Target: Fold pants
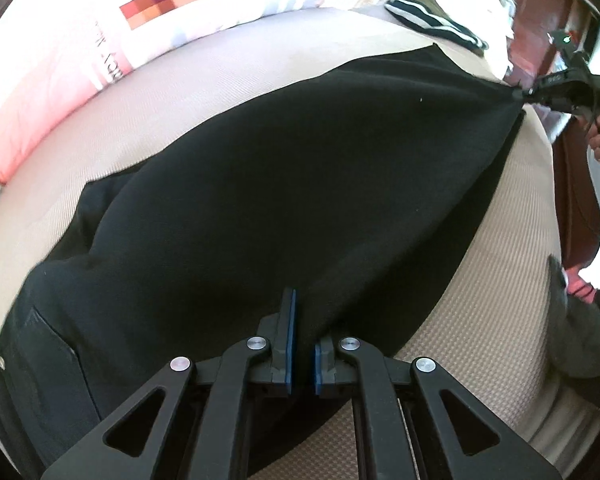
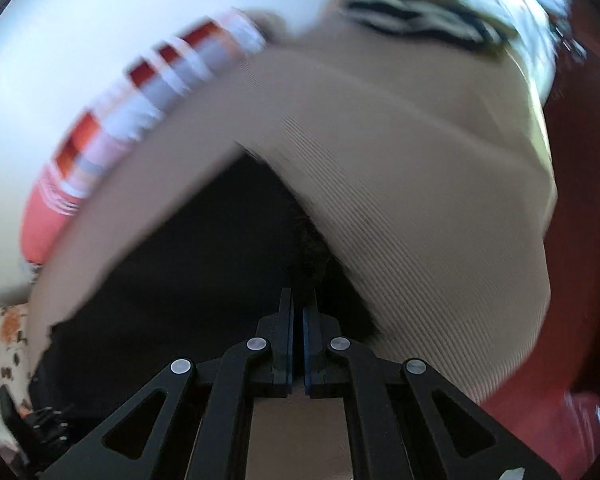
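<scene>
left claw (image 1: 302,344) and right claw (image 2: 299,320) both pinch black pants (image 1: 284,184) — stretched over beige mat (image 1: 500,280).

Dark lettering is running along the pink-and-white pillow (image 1: 100,60) in the left wrist view (tilted, too blurred to read). Nothing legible is showing anywhere else.

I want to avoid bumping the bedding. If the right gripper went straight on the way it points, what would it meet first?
Most likely more of the black pants it is already shut on, since the right gripper looks along them. Past them lies the beige mattress cover, though blur leaves depth unclear.
</scene>
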Motion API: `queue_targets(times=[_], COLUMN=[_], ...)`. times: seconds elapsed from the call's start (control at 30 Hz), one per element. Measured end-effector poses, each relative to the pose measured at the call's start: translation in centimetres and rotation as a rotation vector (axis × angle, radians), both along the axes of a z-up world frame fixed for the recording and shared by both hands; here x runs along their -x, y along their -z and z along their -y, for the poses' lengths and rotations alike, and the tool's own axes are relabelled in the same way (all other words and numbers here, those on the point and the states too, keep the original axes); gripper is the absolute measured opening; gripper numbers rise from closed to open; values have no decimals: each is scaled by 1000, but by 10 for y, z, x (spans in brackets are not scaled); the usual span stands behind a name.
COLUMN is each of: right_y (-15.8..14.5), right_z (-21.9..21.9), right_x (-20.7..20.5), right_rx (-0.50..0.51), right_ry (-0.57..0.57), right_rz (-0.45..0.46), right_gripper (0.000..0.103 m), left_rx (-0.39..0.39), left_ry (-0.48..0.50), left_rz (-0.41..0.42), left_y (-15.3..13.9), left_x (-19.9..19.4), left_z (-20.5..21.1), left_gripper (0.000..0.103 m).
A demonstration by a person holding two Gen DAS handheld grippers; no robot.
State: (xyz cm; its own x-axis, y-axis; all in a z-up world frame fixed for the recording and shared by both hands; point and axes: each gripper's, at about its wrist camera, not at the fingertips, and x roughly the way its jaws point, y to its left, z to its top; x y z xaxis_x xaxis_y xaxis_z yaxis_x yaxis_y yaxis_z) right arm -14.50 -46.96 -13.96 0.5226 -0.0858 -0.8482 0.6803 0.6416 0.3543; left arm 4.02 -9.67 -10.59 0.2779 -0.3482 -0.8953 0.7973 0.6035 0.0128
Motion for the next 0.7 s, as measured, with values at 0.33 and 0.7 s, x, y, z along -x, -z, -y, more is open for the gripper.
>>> queue_targets(times=[0.33,0.7], right_y=[-2,12], right_z=[5,12], right_x=[11,22], right_rx=[-10,-203], right_ry=[17,65], right_rz=[33,181], right_gripper=[1,20], left_rx=[-5,3], left_ry=[44,15], left_rz=[13,-12], left_y=[-2,2], left_x=[4,5], left_z=[-1,0], left_gripper=[7,7])
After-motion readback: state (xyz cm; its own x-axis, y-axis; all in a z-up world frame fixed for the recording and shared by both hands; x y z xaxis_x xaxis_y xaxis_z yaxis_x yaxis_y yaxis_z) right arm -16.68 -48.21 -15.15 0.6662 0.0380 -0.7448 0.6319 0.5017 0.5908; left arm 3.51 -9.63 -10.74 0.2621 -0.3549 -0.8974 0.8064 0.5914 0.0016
